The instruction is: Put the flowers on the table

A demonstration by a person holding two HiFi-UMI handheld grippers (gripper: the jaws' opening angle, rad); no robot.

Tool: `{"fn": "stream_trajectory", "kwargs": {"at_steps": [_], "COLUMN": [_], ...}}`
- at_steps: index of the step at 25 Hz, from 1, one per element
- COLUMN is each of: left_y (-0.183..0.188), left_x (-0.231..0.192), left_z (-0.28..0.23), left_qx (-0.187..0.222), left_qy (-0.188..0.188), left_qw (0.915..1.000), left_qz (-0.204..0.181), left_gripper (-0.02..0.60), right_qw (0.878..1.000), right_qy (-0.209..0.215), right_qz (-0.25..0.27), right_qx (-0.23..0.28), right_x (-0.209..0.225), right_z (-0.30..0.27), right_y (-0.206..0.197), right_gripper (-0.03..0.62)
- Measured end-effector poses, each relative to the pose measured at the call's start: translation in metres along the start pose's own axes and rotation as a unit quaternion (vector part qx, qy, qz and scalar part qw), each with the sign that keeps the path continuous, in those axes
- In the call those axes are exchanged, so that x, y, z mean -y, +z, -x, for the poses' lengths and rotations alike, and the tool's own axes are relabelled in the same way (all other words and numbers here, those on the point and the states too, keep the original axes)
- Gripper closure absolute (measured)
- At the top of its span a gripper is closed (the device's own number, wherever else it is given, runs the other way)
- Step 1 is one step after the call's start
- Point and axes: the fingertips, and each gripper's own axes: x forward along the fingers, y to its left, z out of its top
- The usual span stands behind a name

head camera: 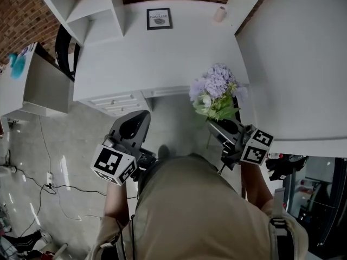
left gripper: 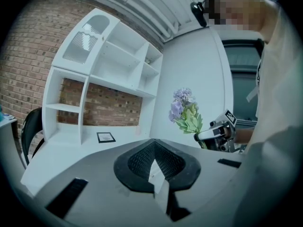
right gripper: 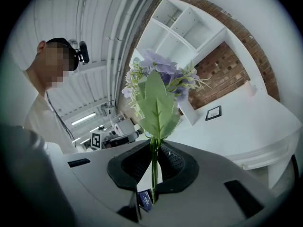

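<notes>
We see the right gripper (right gripper: 154, 148) with its jaws nearly together, clamped on the thin green stems of the purple flowers (right gripper: 158, 79). In the head view the bouquet (head camera: 216, 88) hangs at the right of centre, above the front right corner of the white table (head camera: 162, 58). The left gripper (left gripper: 156, 162) has its jaws closed, seemingly on nothing. At the table's far edge stand a framed picture (head camera: 159, 19) and a small pink cylinder (head camera: 219, 13), perhaps a candle. A white shelf unit (head camera: 92, 10) fills the upper left.
</notes>
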Motion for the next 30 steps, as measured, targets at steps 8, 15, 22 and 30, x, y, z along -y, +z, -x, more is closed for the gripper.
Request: {"fn": "stream_trajectory", "kwargs": {"at_steps": [8, 15, 22, 30], "left_y": [0.001, 0.001, 0.001, 0.013], "left_x": [-0.028, -0.037, -0.042, -0.056], "left_z": [0.01, 0.003, -0.016, -0.06], "left_qx": [0.001, 0.002, -0.002, -0.02], "left_qy": [0.006, 0.018, 0.04, 0.066], "left_qw": [1.0, 0.9998, 0.9991, 0.9974], "left_qz": [0.004, 0.009, 0.01, 0.021], "left_gripper": [0.571, 0.571, 0.571, 0.571], "right_qw": [0.998, 0.997, 0.997, 0.997], "right_qy": [-0.054, -0.068, -0.061, -0.046], "right_qz": [0.018, 0.034, 0.028, 0.015], "right_qx": [-0.01, -0.025, -0.04, -0.06], "right_x": [0.026, 0.051, 0.084, 0.133], "right_z": [-0.026, -0.043, -0.048, -0.059], "right_y": [0.026, 0.045, 0.053, 0.082], "right_gripper": [0.549, 0.549, 0.549, 0.549]}}
